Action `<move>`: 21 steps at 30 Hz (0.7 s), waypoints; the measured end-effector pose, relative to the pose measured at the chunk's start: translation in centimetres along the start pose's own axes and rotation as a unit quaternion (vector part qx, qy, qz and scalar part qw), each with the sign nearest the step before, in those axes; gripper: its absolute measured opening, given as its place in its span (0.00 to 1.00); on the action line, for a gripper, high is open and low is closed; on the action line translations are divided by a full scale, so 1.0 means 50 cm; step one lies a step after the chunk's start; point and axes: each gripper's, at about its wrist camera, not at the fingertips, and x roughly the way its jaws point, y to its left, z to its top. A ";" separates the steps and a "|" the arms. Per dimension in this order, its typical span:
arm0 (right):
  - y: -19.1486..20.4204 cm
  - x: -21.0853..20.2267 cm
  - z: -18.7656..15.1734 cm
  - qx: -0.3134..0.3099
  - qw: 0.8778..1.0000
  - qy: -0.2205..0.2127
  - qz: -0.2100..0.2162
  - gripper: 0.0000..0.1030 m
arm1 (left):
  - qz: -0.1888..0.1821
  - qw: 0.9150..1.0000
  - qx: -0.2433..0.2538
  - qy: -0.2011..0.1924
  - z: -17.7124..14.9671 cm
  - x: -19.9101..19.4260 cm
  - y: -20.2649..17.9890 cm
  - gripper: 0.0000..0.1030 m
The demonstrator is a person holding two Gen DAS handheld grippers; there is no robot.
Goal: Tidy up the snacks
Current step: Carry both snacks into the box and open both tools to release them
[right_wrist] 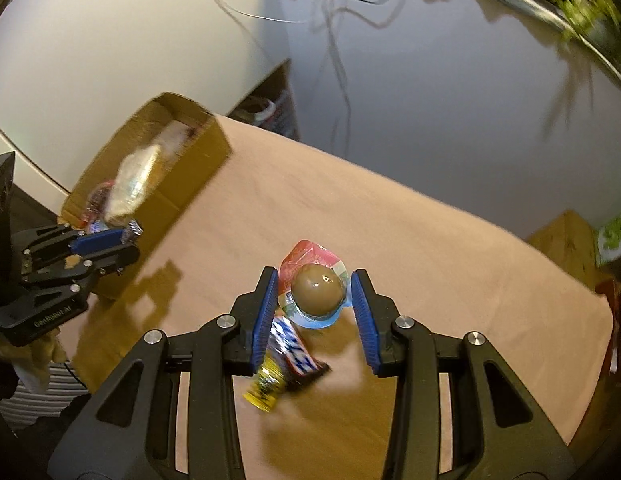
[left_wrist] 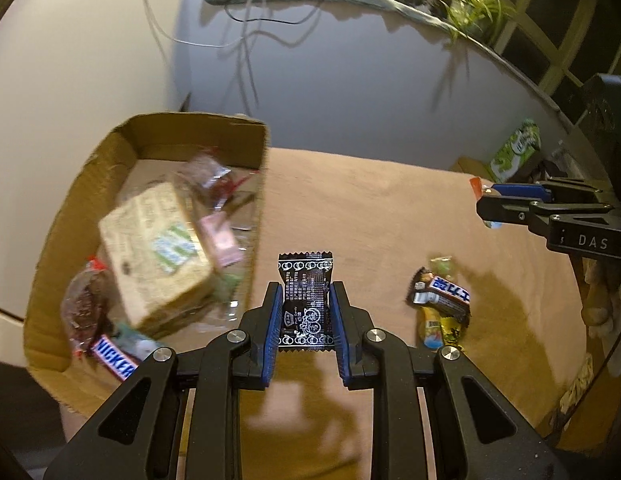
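The black candy packet (left_wrist: 306,304) sits clamped between the left claw (left_wrist: 305,320) pads, held across its flat middle, just beside the cardboard box (left_wrist: 158,128) wall. It looks light, thin and crinkly — a mid-body pinch suits it, though the foil could slip. The right claw (right_wrist: 315,300) is closed on a jelly cup (right_wrist: 316,290), gripped at its rim and dome; the cup seems stiffer but rounded, so it may roll out of a loose hold. On the table (left_wrist: 370,208) below, a chocolate bar (left_wrist: 446,294) and a yellow packet (left_wrist: 450,330) lie touching. The box already holds several snacks, with some room near its far wall. Open cloth lies between the 2 claws; the table edge is near on the right.
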 end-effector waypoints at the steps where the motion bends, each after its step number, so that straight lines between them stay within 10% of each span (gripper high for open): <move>1: 0.013 0.001 0.012 -0.007 1.000 -0.002 0.003 0.38 | 0.002 1.000 -0.003 -0.002 -0.001 -0.003 0.008 0.21; 21: 0.222 0.067 0.142 -0.111 0.992 -0.001 0.052 0.38 | 0.044 0.997 -0.066 -0.017 -0.034 -0.052 0.127 0.21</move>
